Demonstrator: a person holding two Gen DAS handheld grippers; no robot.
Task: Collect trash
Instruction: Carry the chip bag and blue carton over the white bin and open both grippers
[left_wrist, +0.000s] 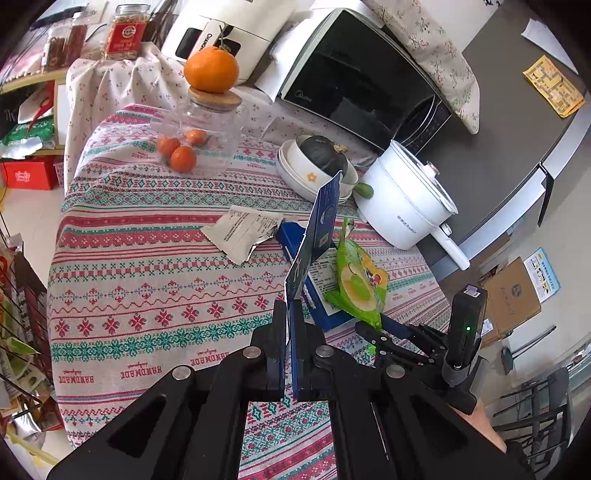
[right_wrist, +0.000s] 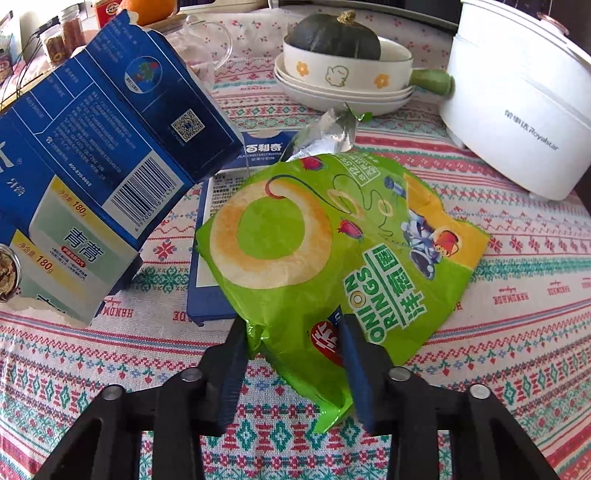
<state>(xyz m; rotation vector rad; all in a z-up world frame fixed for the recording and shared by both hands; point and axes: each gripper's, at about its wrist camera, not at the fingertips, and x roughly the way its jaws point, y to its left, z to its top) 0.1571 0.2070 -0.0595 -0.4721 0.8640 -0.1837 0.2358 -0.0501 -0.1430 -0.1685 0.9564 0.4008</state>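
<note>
My left gripper (left_wrist: 290, 310) is shut on the bottom edge of a flattened blue carton (left_wrist: 317, 229), which stands upright above the patterned tablecloth (left_wrist: 147, 295). The same carton (right_wrist: 92, 177) fills the left of the right wrist view. A green onion-rings snack bag (right_wrist: 325, 251) lies tilted on a flat blue box (right_wrist: 207, 295). My right gripper (right_wrist: 291, 343) is shut on the bag's near corner, which is crumpled between the pads. From the left wrist view, the right gripper (left_wrist: 373, 332) sits at the lower end of the bag (left_wrist: 360, 280). A torn white wrapper (left_wrist: 243, 229) lies further back.
A white electric pot (left_wrist: 402, 199) stands at the right, next to stacked bowls holding a dark squash (left_wrist: 314, 166). Behind are a glass jar (left_wrist: 207, 125) with a tangerine on its lid and a microwave (left_wrist: 362, 85). A cardboard box (left_wrist: 513, 295) sits on the floor beyond the table's right edge.
</note>
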